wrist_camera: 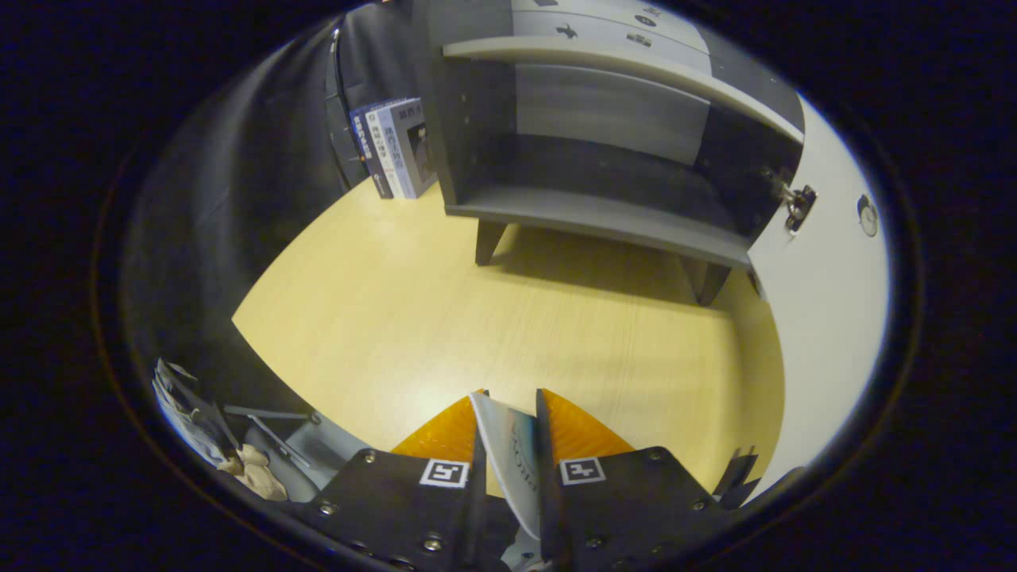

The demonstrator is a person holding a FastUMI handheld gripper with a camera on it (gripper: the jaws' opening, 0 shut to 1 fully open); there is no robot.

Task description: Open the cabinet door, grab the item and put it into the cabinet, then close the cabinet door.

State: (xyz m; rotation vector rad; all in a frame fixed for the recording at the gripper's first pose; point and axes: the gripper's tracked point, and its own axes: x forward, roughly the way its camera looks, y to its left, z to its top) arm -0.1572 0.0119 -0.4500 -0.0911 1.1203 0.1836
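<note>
Claw [508, 409] clamped on thin booklet [512, 453], bare tabletop [477, 318] ahead, cabinet [604, 151] open, door [826, 302] swung right.

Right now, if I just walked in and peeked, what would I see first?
First, the thin book pinched between the gripper fingers. Beyond the fingers, across the pale wooden table, stands a grey cabinet with its white door swung open to one side and its shelf bare. Beside the cabinet, more books stand upright.
</note>
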